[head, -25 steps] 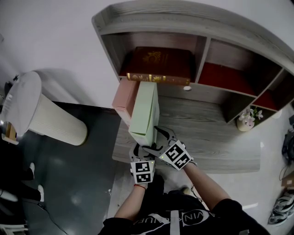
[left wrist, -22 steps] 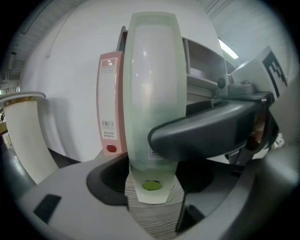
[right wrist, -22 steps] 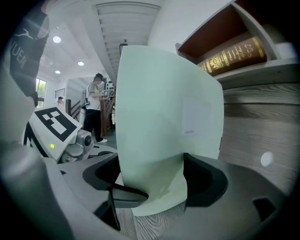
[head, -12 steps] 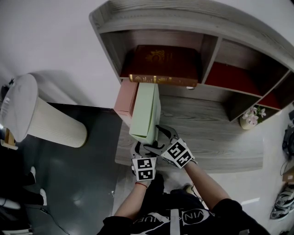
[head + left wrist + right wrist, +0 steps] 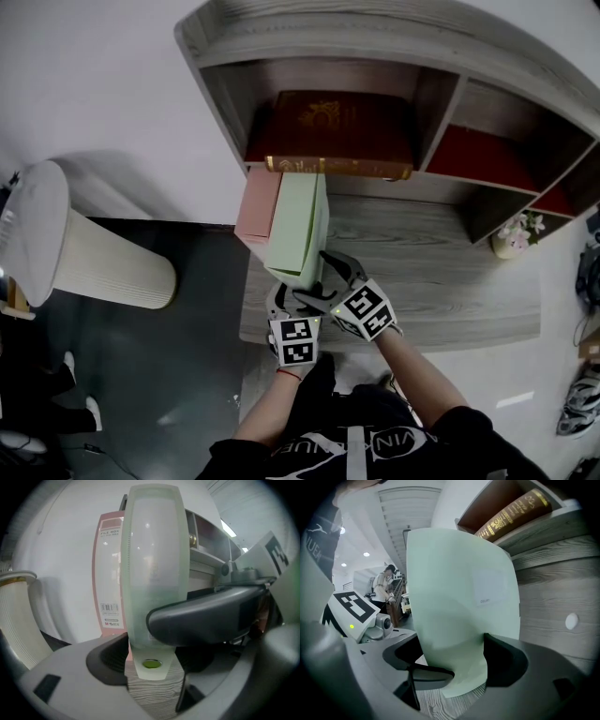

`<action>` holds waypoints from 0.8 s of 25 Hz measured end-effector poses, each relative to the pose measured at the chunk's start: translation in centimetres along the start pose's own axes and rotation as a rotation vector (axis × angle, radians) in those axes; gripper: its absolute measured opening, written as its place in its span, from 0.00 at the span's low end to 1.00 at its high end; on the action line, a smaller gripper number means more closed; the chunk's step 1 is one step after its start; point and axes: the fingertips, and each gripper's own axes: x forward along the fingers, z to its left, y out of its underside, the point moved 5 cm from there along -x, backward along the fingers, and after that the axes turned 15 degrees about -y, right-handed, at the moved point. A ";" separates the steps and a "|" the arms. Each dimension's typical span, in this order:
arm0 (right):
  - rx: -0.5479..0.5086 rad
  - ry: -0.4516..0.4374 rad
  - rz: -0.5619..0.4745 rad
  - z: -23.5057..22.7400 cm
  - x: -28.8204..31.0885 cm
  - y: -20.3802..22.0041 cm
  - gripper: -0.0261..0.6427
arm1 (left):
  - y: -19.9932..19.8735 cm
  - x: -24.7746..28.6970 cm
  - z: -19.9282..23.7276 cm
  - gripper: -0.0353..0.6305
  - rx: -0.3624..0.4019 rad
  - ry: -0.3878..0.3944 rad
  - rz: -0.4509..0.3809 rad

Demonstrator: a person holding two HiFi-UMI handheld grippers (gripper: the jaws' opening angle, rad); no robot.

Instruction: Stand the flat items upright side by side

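A pale green file box [image 5: 298, 225] stands upright on the grey desk [image 5: 431, 272], its far end under the shelf's edge. A pink file box [image 5: 258, 206] stands against its left side. A dark red book [image 5: 337, 131] lies flat in the left shelf compartment above them. My left gripper [image 5: 289, 300] is shut on the near end of the green box [image 5: 152, 573], low down. My right gripper [image 5: 321, 279] is shut on the same end of the box [image 5: 459, 597] from the right, and its finger crosses the left gripper view. The pink box [image 5: 108, 573] shows behind.
A cream ribbed bin [image 5: 84, 253] stands on the dark floor to the left of the desk. The shelf unit has a red-lined compartment [image 5: 487, 155] at the right, and a small flower pot [image 5: 514, 239] stands below it. The book's gilt spine [image 5: 511, 515] overhangs the shelf edge.
Both grippers have pushed the green box a little further in towards the shelf, alongside the pink box. Both grips look the same.
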 end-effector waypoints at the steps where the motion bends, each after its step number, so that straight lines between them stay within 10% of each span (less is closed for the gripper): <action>1: 0.002 0.004 -0.003 -0.1 0.1 -0.1 0.68 | -0.1 0.1 0.1 0.51 0.003 0.002 -0.003; 20: 0.100 0.138 -0.072 -2.8 1.0 -0.3 0.65 | -0.6 1.6 1.5 0.45 0.041 0.084 -0.034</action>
